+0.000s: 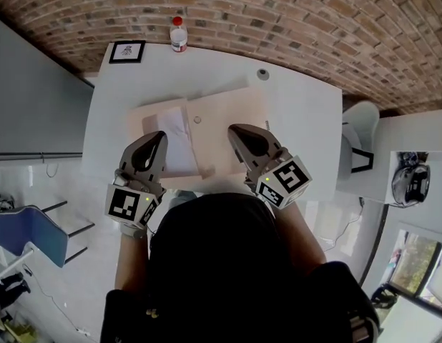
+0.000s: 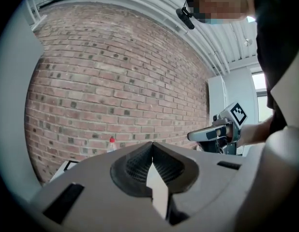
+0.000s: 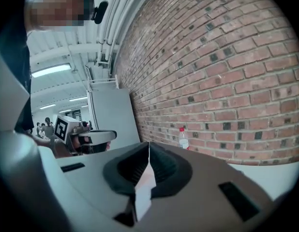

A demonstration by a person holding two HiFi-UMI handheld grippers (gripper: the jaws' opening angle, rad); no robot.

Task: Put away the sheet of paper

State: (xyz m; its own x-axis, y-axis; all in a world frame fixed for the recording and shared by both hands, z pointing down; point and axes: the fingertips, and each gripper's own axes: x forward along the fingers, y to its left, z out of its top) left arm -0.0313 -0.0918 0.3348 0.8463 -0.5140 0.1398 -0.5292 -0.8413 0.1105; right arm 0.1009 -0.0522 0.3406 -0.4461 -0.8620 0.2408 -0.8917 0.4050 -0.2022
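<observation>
The white sheet of paper (image 1: pixel 179 143) lies on the left half of an open pale folder (image 1: pixel 232 109) on the white table (image 1: pixel 307 120). Both grippers hang raised over it, pointing almost level at the brick wall. My left gripper (image 1: pixel 162 136) (image 2: pixel 152 144) is over the sheet's left edge with its pads (image 2: pixel 140 166) closed tip to tip. My right gripper (image 1: pixel 232 128) (image 3: pixel 148 145) is over the folder's right half, jaws also shut. Only a pale sliver shows in the gap behind each tip, and I see nothing pinched. Each gripper view shows the other gripper beside it.
A clear bottle with a red cap (image 1: pixel 179 34) (image 2: pixel 111 144) (image 3: pixel 183 138) stands at the table's far edge next to a small black-framed picture (image 1: pixel 127 51). A small grey round object (image 1: pixel 262 73) sits far right. A blue chair (image 1: pixel 31 234) is at the left, a white one (image 1: pixel 360 120) at the right.
</observation>
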